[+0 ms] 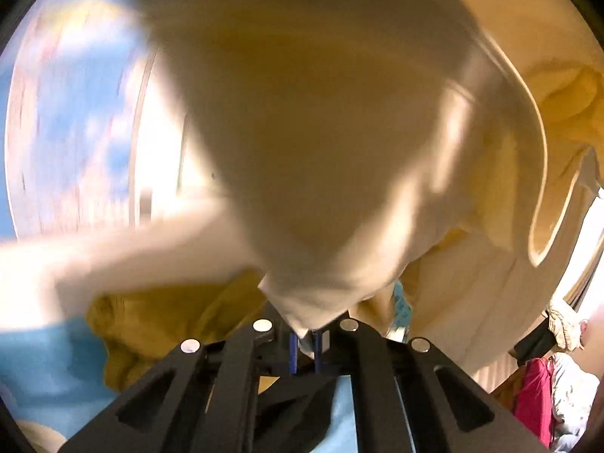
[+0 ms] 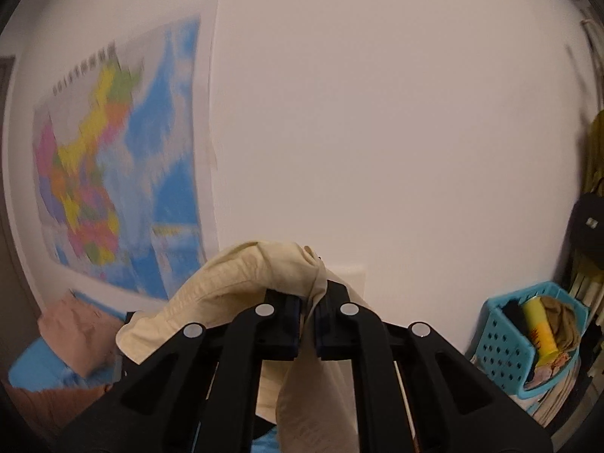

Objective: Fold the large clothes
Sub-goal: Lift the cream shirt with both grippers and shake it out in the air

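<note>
**Backlit glare on the left, soft even light on the right**

The left wrist view is harsh: strong light burns through the cream garment (image 1: pixel 321 151), leaving its centre in amber shadow and its lower-left fold blown out white. Everything around the garment is smeared by motion blur. The right wrist view is dimmer and even, with a plain wall (image 2: pixel 377 132); the map (image 2: pixel 113 158) left of it is blurred. Both pictures bulge, with black vignetted corners.

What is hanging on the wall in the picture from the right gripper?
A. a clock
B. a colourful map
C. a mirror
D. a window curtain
B: a colourful map with blue sea hangs on the white wall, left of the right gripper, which pinches cream cloth.
</note>
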The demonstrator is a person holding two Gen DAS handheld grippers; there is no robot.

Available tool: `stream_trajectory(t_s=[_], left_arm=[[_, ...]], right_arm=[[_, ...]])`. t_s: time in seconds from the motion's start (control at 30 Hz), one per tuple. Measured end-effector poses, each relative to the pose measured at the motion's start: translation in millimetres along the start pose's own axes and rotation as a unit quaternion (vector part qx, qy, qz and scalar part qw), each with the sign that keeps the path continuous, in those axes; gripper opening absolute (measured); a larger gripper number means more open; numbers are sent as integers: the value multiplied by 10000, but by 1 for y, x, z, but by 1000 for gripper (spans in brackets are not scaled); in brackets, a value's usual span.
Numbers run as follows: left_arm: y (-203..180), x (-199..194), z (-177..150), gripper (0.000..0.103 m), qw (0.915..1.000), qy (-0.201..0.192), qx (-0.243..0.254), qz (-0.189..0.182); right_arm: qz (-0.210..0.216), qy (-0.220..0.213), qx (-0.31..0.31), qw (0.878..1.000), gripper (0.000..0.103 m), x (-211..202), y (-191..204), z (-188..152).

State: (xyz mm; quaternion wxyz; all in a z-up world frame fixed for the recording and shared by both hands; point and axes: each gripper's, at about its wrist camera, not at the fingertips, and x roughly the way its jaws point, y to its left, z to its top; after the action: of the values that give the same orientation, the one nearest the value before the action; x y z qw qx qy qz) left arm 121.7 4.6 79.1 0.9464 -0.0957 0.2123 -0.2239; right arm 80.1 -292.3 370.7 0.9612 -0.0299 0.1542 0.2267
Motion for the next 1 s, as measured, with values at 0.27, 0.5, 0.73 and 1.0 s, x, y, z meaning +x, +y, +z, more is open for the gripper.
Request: stream_trajectory(t_s=[0.27,0.5,0.73,1.0], left_arm=[[-55,-175,75,4,9849,-1661,476,-132],[-92,-338,76,4,9581,-2407,1034,1156],[-106,-462,28,4,9208,-2282,1408,2833],[-28,-440,17,4,9070,-1147,861,3958]], right_arm=[[82,-1056,-314,9939,5,-142,29,48],[1069,-1228,-315,9861,5,-203,75,30],[2714,-899,-33,9582,5,-199,130,-19],[3377,429,543,9387,7,-59,179,-50]])
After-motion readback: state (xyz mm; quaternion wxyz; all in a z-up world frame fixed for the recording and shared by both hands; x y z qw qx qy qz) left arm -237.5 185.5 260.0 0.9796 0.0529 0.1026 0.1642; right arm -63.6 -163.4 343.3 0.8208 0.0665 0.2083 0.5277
